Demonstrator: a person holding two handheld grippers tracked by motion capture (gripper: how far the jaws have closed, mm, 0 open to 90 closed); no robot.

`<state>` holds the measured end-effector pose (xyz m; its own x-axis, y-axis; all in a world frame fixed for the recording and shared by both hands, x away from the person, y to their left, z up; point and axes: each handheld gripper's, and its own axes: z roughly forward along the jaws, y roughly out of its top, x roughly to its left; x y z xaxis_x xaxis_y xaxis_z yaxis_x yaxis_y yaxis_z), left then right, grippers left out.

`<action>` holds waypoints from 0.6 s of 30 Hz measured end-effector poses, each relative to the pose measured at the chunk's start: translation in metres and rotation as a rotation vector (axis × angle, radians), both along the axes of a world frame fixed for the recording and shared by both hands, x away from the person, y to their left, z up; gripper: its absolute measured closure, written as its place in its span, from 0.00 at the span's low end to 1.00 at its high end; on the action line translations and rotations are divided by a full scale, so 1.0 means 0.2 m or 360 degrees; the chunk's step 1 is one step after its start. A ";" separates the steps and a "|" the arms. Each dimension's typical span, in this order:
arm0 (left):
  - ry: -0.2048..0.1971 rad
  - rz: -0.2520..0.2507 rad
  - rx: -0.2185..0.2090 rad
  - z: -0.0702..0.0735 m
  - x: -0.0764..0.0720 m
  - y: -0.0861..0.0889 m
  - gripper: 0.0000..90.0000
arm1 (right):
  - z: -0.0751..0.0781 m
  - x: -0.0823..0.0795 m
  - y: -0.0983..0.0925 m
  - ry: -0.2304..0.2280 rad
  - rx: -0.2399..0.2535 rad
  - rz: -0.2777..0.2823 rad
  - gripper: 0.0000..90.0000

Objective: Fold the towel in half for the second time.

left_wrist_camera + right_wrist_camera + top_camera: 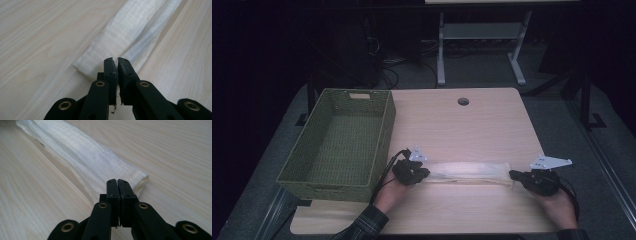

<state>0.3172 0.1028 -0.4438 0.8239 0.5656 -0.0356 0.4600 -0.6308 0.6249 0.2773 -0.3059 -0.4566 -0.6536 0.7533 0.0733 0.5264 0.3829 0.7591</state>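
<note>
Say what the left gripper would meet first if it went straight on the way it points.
The left gripper, jaws shut, is already at the near end of the folded white cloth; going on, it would run along that cloth.

No text, label, brand or number can be read anywhere in these views. The surfaces carry no legible markings or signs.

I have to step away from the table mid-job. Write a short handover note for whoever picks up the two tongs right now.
Left tongs: shut on the left end of the folded white cloth.
Right tongs: shut on its right end.
The cloth lies as a long narrow strip across the near part of the wooden table, one hand at each end.
The green woven basket stands at the table's left edge, nothing in it.
Done: cloth folded lengthwise and gripped.
Left, probably: fold it shorter, then put it in the basket.
</note>
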 end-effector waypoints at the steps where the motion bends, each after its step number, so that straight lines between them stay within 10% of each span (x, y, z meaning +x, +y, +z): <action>1: -0.0004 -0.0003 -0.0001 -0.01 0.00 0.00 0.95 | -0.01 0.00 0.00 0.0006 -0.0007 0.0008 0.98; 18: -0.0029 -0.0077 -0.0156 0.10 0.04 -0.02 0.50 | 0.06 0.02 -0.01 -0.0008 0.0039 -0.0048 0.55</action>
